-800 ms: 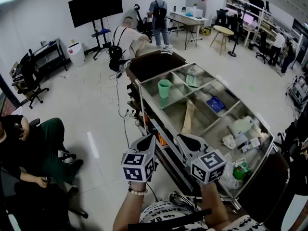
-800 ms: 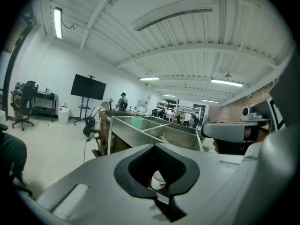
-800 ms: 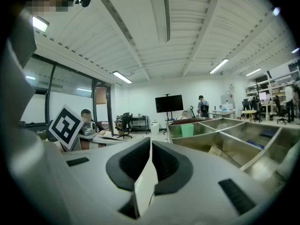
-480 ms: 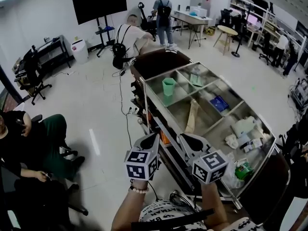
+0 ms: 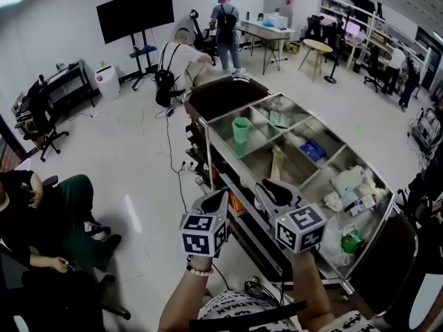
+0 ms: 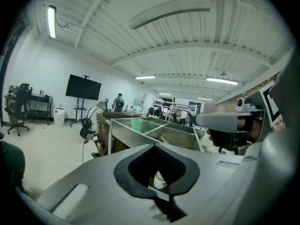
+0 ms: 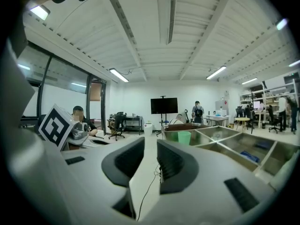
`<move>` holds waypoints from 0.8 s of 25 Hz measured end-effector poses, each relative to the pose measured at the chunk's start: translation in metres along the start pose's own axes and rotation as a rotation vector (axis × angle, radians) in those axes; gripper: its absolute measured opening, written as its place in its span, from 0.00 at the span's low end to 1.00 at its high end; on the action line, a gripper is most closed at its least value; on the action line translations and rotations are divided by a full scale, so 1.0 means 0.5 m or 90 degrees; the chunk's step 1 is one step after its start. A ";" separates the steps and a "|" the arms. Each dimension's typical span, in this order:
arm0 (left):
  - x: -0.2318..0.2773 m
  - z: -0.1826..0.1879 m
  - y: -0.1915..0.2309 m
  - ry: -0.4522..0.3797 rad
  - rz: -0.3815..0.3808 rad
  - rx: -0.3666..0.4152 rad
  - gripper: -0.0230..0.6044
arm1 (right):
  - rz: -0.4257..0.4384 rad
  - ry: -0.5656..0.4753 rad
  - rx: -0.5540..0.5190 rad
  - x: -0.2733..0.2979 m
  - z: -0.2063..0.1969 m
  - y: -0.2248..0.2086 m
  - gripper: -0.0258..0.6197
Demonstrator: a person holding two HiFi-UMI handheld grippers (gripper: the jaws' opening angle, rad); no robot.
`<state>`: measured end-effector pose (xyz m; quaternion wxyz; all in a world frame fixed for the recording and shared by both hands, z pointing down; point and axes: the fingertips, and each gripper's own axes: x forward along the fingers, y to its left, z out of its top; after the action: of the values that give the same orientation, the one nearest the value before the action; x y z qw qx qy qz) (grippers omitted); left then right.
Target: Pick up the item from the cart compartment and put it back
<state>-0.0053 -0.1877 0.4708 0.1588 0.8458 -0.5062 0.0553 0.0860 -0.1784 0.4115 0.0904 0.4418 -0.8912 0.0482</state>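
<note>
Beside cart's left rim: I have the left gripper (image 5: 219,195) and right gripper (image 5: 267,185) raised side by side near the cart's (image 5: 257,159) near end. The left one is over the floor (image 5: 138,164) and the right one is at the rim.
Left jaws: tips pressed together, with nothing pinched. Through the hole behind the tips I see only a small white shape I cannot identify.
Right jaws: a narrow gap between the pads. Only floor and a cable (image 5: 170,137) show through it.
Cart surface: bare steel, split by dividers into compartments.
Far-left compartment: a green cup (image 5: 239,128) stands upright.
Middle compartments: a brown bag (image 5: 277,164) lies along the left one, and a blue pack (image 5: 311,150) lies flat in the right one.
Near end: white packs (image 5: 346,182) are heaped together, with a green packet (image 5: 351,239) at the near corner.
Task item: I cannot tell which one it is. Everything I see lies in the compartments, and neither gripper holds any of it.
Room, far wall: a TV (image 5: 136,11) stands on a wheeled stand. One person (image 5: 181,57) bends over just past the cart's far end, and another (image 5: 225,23) stands by a desk (image 5: 261,30).
Room, right: a round table (image 5: 318,45) and shelves (image 5: 360,26).
Room, left: an office chair (image 5: 41,109), and nearer to me a seated person (image 5: 41,213).
</note>
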 end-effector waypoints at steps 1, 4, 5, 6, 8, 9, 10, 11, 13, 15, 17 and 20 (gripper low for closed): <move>0.004 0.010 0.003 -0.004 -0.003 0.004 0.04 | 0.000 0.001 -0.002 0.006 0.013 -0.004 0.24; 0.024 0.050 0.018 -0.019 -0.013 0.013 0.04 | -0.002 0.014 -0.023 0.034 0.061 -0.018 0.44; 0.032 0.064 0.023 -0.023 -0.015 0.016 0.04 | -0.005 0.020 -0.036 0.046 0.077 -0.024 0.45; 0.039 0.078 0.028 -0.026 -0.018 0.019 0.04 | -0.007 0.027 -0.050 0.060 0.093 -0.031 0.50; 0.055 0.110 0.035 -0.032 -0.023 0.026 0.04 | -0.005 0.039 -0.066 0.089 0.127 -0.049 0.55; 0.063 0.126 0.037 -0.036 -0.026 0.029 0.04 | -0.003 0.044 -0.067 0.104 0.143 -0.061 0.60; 0.072 0.142 0.041 -0.040 -0.028 0.032 0.04 | -0.001 0.049 -0.066 0.119 0.158 -0.073 0.62; 0.081 0.156 0.045 -0.044 -0.030 0.034 0.04 | -0.001 0.055 -0.066 0.135 0.171 -0.087 0.62; 0.102 0.183 0.056 -0.051 -0.031 0.038 0.04 | -0.011 0.067 -0.070 0.164 0.195 -0.120 0.64; 0.124 0.202 0.064 -0.056 -0.032 0.039 0.04 | -0.027 0.074 -0.073 0.188 0.214 -0.156 0.64; 0.146 0.215 0.072 -0.057 -0.033 0.034 0.04 | -0.035 0.080 -0.070 0.211 0.229 -0.187 0.67; 0.175 0.219 0.088 -0.045 -0.029 0.017 0.04 | -0.035 0.108 -0.053 0.251 0.228 -0.224 0.69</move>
<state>-0.0090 -0.3161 0.3990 0.1309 0.8606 -0.4914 0.0284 0.0874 -0.3627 0.3258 0.1849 0.4563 -0.8692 0.0459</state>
